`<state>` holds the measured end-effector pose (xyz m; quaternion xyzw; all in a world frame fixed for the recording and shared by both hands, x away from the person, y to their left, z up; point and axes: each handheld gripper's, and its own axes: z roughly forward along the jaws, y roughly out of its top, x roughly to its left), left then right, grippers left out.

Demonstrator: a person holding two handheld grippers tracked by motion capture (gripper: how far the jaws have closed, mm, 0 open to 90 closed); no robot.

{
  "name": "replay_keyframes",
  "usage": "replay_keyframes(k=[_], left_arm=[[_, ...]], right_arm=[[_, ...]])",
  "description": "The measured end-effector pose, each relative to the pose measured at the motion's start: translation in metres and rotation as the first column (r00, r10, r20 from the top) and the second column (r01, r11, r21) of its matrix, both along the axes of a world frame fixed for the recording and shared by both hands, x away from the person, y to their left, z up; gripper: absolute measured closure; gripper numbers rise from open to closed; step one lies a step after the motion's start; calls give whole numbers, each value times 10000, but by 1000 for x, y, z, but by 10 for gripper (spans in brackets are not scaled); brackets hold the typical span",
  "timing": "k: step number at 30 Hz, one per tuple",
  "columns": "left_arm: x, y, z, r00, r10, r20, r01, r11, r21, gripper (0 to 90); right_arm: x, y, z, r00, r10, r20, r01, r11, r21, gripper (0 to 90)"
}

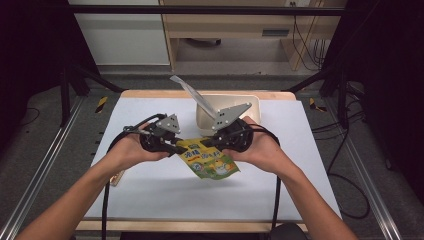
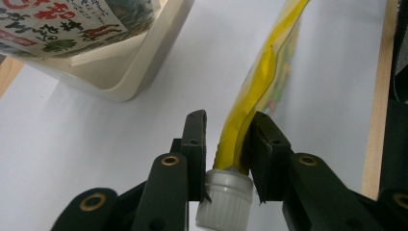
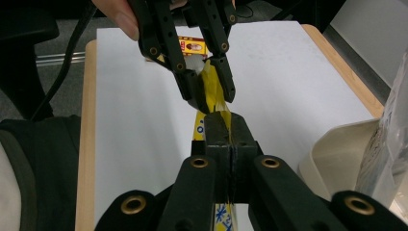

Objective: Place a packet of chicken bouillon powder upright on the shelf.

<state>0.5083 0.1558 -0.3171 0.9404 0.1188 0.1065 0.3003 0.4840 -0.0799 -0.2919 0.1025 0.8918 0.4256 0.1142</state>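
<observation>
Cream tub (image 1: pixel 252 102) blocks the far side; near tabletop (image 1: pixel 165 195) lies open.

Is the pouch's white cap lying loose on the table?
No. The cap sits on the yellow pouch, between the left gripper's jaws.

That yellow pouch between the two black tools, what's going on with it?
A person holds a gripper in each hand over a white table. The right gripper is clamped shut on the edge of the yellow pouch. The left gripper has its jaws around the pouch's white screw cap, touching it at the sides. A cream tub holding another packet sits just behind.
</observation>
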Motion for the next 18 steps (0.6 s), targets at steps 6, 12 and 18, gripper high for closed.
replay_keyframes(k=[6, 12, 18], left_arm=[[-2, -4, 13, 9995, -218, 246, 210, 9993, 311, 711], [-7, -18, 14, 9974, -509, 504, 460, 9946, 928, 712], [-9, -26, 15, 9956, -729, 581, 667, 9926, 1015, 713]], right_arm=[[0, -9, -2, 9993, -367, 98, 367, 9993, -9, 877], [-3, -13, -10, 9983, -589, 38, 590, 9969, -529, 849], [-7, -19, -9, 9965, -822, 158, 833, 9920, -946, 710]])
